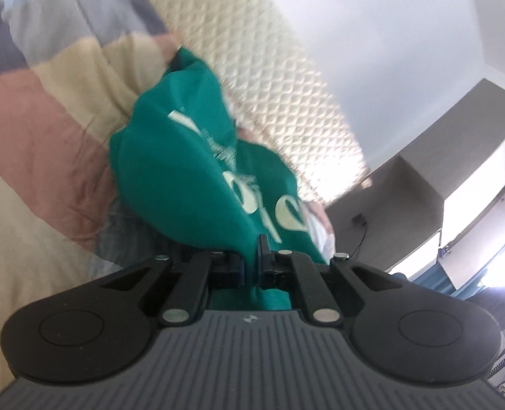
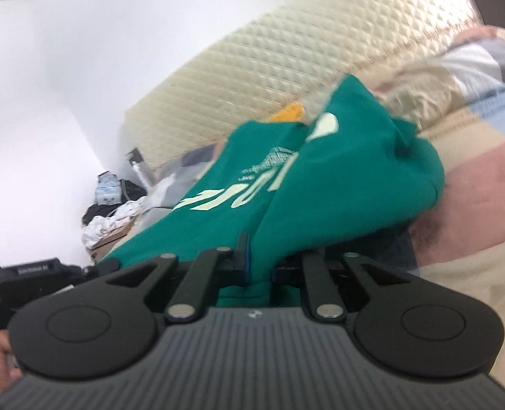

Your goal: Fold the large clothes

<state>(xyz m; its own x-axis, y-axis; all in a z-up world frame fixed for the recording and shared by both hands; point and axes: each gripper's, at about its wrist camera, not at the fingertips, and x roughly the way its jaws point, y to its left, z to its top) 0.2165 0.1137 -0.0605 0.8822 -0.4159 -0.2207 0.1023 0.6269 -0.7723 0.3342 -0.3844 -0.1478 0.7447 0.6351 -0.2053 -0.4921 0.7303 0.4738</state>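
Green sweatshirt (image 1: 191,157) hangs bunched over a patchwork quilt (image 1: 40,130) on a bed, held up off it by both grippers, lower part still draping onto the quilt. Left gripper (image 1: 251,266) is clamped on a pinch of the green cloth, fabric pulled down between its jaws. Quilted cream headboard (image 1: 286,78) behind, grey cabinet (image 1: 457,143) far right of that view.

In the right wrist view: clutter pile (image 2: 112,205) at the wall on the left, the other handheld unit (image 2: 30,273) low left. Right gripper (image 2: 257,268) is likewise pinched onto the sweatshirt (image 2: 337,184), cloth wedged in the jaws. Something orange (image 2: 288,111) pokes out behind the garment; cannot tell what.

Step, as I judge it: early, lift and shake out, not yet laid flat. No fold made. Next move likely needs the two grips spread apart to tension the cloth, then lowering it flat onto the quilt, print side down or up consistently.

Writing: pale cream lettering across the chest, blurred and creased, unreadable. Small logo mark on each gripper body, illegible.
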